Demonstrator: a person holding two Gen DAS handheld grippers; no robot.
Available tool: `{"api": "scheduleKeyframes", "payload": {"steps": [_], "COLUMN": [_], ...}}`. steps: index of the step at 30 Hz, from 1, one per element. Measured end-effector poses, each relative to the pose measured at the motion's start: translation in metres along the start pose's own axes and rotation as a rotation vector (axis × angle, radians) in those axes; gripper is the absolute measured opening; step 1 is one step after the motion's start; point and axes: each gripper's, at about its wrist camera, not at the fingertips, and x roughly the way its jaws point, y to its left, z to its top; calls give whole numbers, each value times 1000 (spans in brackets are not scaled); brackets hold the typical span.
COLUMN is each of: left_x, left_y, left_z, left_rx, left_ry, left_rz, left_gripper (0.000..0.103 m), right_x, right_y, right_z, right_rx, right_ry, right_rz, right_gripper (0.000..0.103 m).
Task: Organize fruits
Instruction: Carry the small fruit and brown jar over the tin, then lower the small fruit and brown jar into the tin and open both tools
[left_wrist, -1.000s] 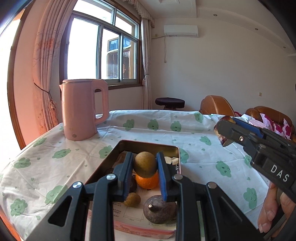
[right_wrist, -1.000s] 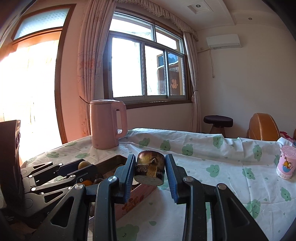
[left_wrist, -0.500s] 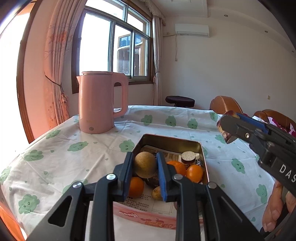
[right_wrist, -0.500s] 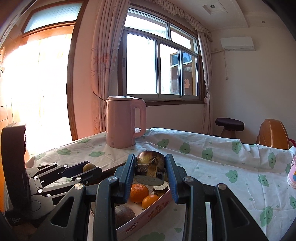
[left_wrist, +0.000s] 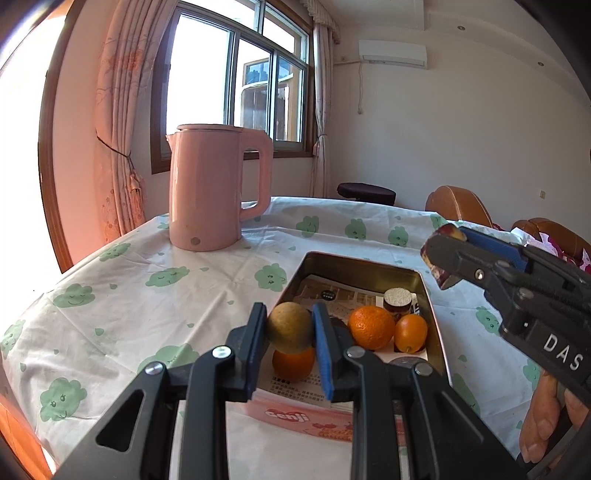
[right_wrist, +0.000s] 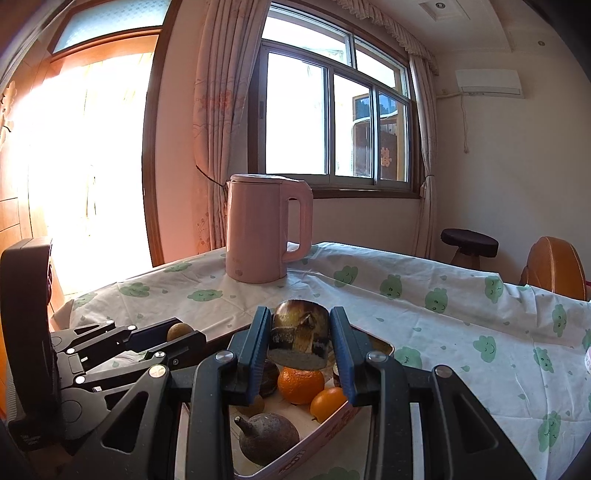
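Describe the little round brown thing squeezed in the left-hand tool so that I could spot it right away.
Start at the tall pink kettle on the cloud-print tablecloth, then look nearer, to the open metal tin of fruit. Above the tin's near end, the left gripper pinches a small brown fruit. It is dull tan and held in the air, unlike the glossy oranges lying in the tin.

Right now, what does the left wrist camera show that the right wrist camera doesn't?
Only the left wrist view shows the left gripper clamping a round brown fruit head-on, and the person's hand. Only the right wrist view shows the right gripper holding a dark cut chunk, plus the sunlit door. Both show the pink kettle, the tin and the oranges.
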Motion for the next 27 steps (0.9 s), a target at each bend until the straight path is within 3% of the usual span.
{"api": "scheduleKeyframes", "payload": {"steps": [14,27], "left_x": [13,19], "left_y": [-2,-4], "left_z": [-12,-17], "left_rx": [7,9], "left_ry": [73,106], "left_rz": [-19,-26], "left_gripper": [27,27], "right_x": [28,40], "right_y": [-1,-1], "right_z": [-18,-28], "right_rx": [32,34], "right_ry": [123,178], "right_rz": [26,34], "right_gripper": [35,35]}}
